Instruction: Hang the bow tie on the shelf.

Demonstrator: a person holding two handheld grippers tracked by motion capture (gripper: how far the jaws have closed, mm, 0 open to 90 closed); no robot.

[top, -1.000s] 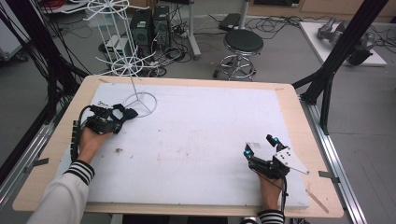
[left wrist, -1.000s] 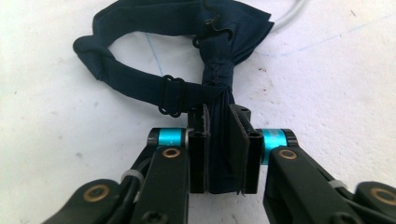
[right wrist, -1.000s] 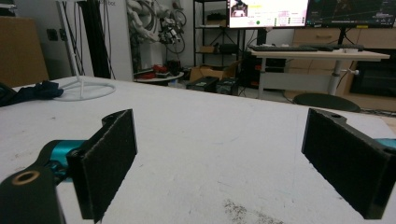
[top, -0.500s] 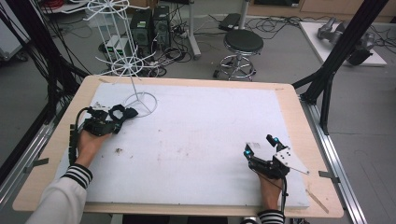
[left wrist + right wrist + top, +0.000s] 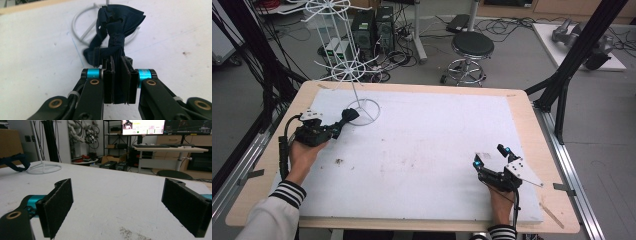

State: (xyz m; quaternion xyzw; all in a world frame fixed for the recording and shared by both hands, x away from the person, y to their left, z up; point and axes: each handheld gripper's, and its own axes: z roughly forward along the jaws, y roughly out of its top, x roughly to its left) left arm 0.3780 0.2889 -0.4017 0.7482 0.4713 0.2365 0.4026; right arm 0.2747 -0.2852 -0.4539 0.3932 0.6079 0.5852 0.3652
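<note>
The left gripper (image 5: 117,82) is clamped on a dark blue cloth (image 5: 117,30), near the desk's far left corner. The bunched cloth reaches forward over the ring base of a white wire stand (image 5: 362,111), which stands at that corner of the white board (image 5: 427,150) covering the desk. The right gripper (image 5: 491,159) rests near the near right corner with its jaws wide apart and nothing between them, well apart from the cloth.

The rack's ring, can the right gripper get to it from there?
Probably yes. The right gripper is open and holds nothing, and bare white board lies between it and the ring, though far across.
</note>
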